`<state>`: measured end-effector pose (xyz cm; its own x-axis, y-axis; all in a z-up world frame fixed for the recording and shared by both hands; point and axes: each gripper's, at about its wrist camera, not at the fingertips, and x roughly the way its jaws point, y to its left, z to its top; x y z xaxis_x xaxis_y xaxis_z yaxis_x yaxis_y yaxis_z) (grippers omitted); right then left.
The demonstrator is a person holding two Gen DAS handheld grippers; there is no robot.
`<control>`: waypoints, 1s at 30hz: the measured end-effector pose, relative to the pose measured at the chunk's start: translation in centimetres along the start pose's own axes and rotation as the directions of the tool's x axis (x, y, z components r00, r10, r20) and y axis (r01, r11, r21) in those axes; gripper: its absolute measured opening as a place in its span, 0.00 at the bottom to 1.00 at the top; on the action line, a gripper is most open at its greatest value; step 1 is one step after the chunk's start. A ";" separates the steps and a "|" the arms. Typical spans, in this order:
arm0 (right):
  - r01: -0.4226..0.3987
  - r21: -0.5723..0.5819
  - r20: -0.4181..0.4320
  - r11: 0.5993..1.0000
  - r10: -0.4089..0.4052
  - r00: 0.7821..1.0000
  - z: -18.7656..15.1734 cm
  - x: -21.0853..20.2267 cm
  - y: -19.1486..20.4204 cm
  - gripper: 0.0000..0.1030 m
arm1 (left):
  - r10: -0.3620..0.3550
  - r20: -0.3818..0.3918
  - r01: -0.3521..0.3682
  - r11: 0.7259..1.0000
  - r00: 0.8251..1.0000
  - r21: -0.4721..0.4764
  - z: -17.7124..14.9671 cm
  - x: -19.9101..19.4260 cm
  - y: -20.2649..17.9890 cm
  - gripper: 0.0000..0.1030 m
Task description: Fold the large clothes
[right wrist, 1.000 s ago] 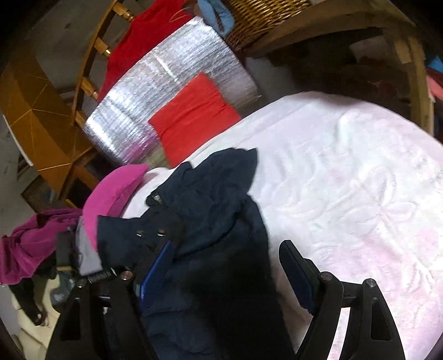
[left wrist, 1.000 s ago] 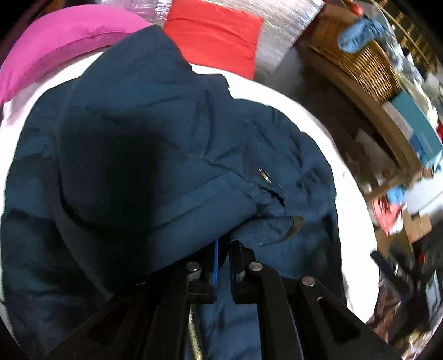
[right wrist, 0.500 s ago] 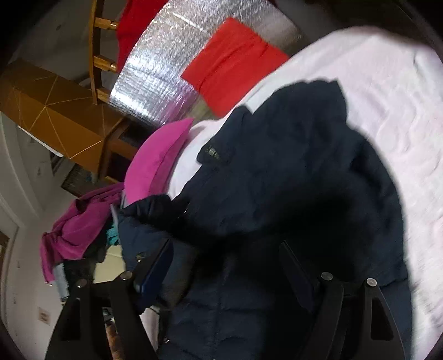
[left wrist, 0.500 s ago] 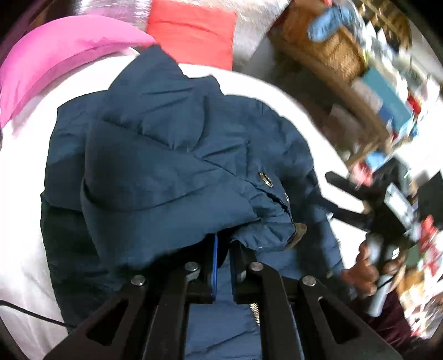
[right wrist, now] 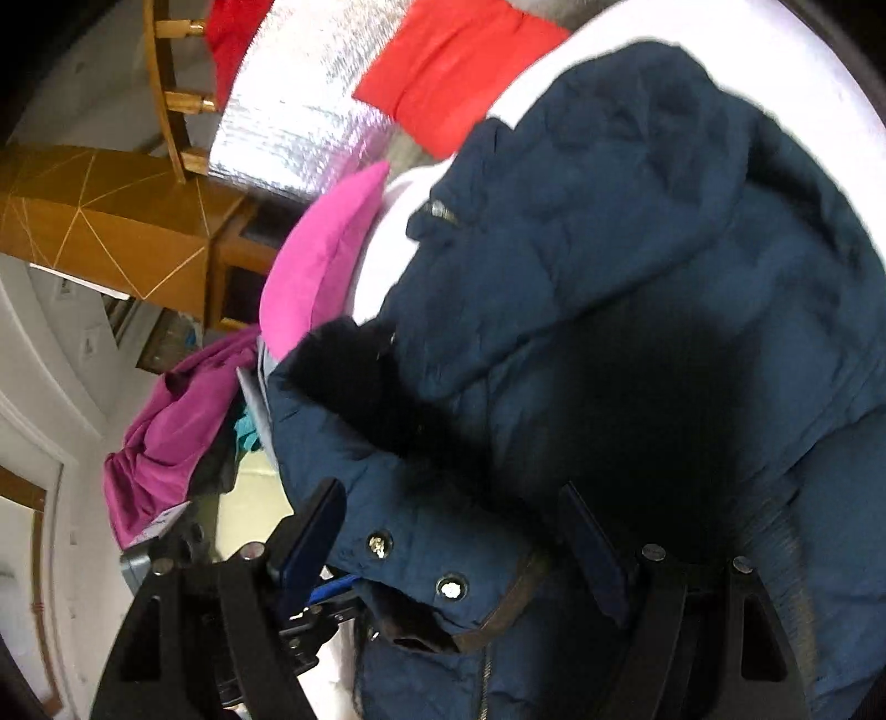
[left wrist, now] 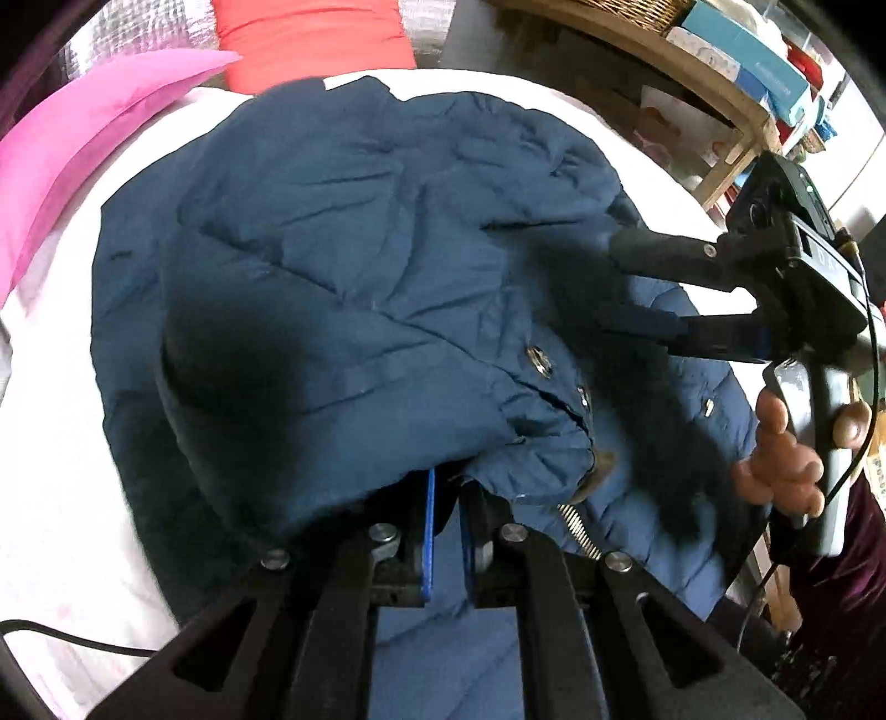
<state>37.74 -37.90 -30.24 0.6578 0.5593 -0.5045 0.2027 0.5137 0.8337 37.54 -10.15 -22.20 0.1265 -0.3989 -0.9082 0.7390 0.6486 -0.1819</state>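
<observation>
A navy quilted jacket [left wrist: 354, 266] lies spread over a white bedspread [left wrist: 50, 432], with one part folded over on top of the rest so that its snap fasteners [left wrist: 538, 360] face up. The left tongs [left wrist: 448, 498] are pinched nearly shut on a fold of that upper layer, the cloth bunching just above the blue-lined pads. The right tongs [left wrist: 626, 282] reach in from the right side of the left-wrist view, held by a hand [left wrist: 781, 459] wrapped round a grey handle; their fingers stand wide apart and hover over the jacket's right part. From the right-wrist view the same tongs [right wrist: 459, 531] straddle a flap of the jacket [right wrist: 609, 266] that carries two snaps, though motion blur makes it hard to tell whether either pad touches the cloth. A pink pillow [left wrist: 94, 127] lies at the far left corner of the bed, a red cushion [left wrist: 315, 39] beside it against a silvery quilted panel [right wrist: 288, 116]. A magenta garment [right wrist: 166, 432] is heaped off the bed's edge, and a wooden shelf [left wrist: 653, 61] with boxes runs along the far right.
</observation>
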 end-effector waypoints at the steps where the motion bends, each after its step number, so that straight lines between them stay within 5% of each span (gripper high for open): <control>1: -0.008 0.008 -0.016 1.000 0.009 1.000 -0.2 0.3 -0.1 0.79 | -0.001 0.002 0.001 1.000 1.000 -0.010 -0.3 -0.1 0.4 0.06; 12: -0.081 0.131 -0.130 0.988 0.098 0.987 -3.9 2.5 -0.8 0.79 | -0.012 -0.027 0.011 0.999 1.000 -0.039 -1.5 0.9 1.8 0.06; 19: -0.106 0.156 -0.132 0.982 0.127 0.983 -5.5 3.8 -0.2 0.78 | -0.030 -0.015 0.029 0.998 0.999 -0.049 -1.5 0.6 2.1 0.06; 21: -0.091 0.141 -0.122 0.986 0.109 0.987 -5.4 4.1 0.1 0.68 | -0.031 -0.010 0.031 0.999 0.999 -0.042 -1.6 0.3 2.1 0.06; 23: -0.061 0.109 -0.103 0.992 0.072 0.992 -5.3 4.2 0.7 0.37 | -0.040 0.007 0.040 0.999 0.999 -0.037 -1.6 -0.1 2.2 0.06; 26: -0.021 0.088 -0.035 0.996 0.025 0.999 -4.1 3.8 0.9 0.34 | -0.038 0.007 0.038 0.999 0.999 -0.004 -1.7 -0.1 1.8 0.07; 30: 0.047 0.120 -0.062 0.992 -0.040 0.997 -2.8 4.0 -0.1 0.34 | -0.034 -0.043 0.032 0.998 0.999 -0.049 -1.8 0.8 2.9 0.07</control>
<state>38.37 -33.88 -32.97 0.6028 0.5775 -0.5506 0.3191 0.4580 0.8297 38.60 -7.39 -24.12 0.0732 -0.3925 -0.9168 0.7094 0.6667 -0.2288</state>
